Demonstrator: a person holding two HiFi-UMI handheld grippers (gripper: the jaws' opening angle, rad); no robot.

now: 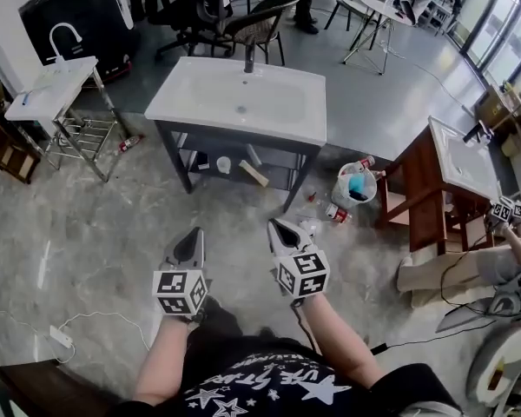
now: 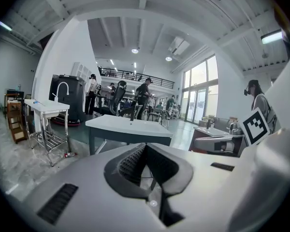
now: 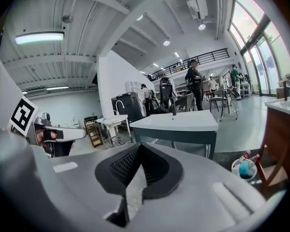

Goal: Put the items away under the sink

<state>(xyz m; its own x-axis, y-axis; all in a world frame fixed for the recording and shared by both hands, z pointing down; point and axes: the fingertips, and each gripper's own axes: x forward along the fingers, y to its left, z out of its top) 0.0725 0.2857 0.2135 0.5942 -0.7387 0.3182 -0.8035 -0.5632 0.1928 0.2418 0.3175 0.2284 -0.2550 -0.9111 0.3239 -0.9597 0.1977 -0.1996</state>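
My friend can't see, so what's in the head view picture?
The left claw and right claw, both shut and empty, point at a white sink. A few items lie on the shelf under it, and a container of bottles sits on the floor beside it.

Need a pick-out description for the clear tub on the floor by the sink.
Start at the white sink on its dark frame, mid-room. In the head view, on the floor right of its front right leg, before the brown wooden stand, sits the clear tub. Unlike the loose bottles beside it, it holds something bright blue.
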